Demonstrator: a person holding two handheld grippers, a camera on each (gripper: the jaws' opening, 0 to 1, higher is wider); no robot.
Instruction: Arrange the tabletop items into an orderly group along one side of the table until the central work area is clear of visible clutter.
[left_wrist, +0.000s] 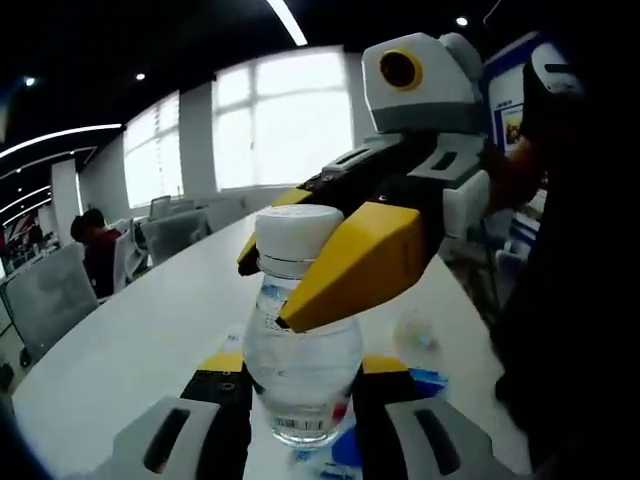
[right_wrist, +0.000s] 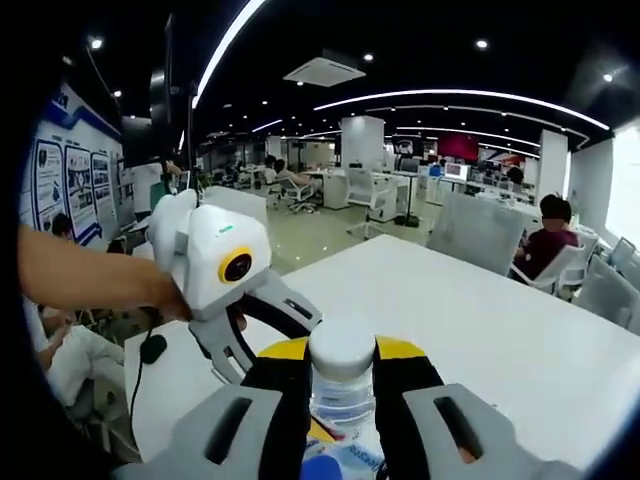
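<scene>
Two grippers: both meet on a single clear water bottle at a long white table.
Bottle: the water bottle stands upright with a white cap and a barcode label low on its side; in the right gripper view the water bottle rises between that view's own jaws.
Left gripper: the left gripper has its black, yellow-tipped jaws on either side of the bottle's lower body, clenched on it; in the right gripper view the left gripper comes in from the left, held by a hand.
Right gripper: the right gripper has its jaws pressed on the bottle's neck just under the cap; in the left gripper view the right gripper reaches in from the upper right, its yellow jaws pinching the neck.
Beside the claws: a blue-and-white wrapper lies on the table just right of the left gripper, partly hidden.
Surface: the white table is smooth and glossy, stretching well ahead of both grippers; its curved edge falls away to the left gripper's left.
Room: an open-plan office with bright windows, ceiling light strips and grey chairs.
People: a seated person in dark red is at the table's far side, well apart from the grippers.
Open room: bare tabletop lies ahead of the right gripper and to its right.
</scene>
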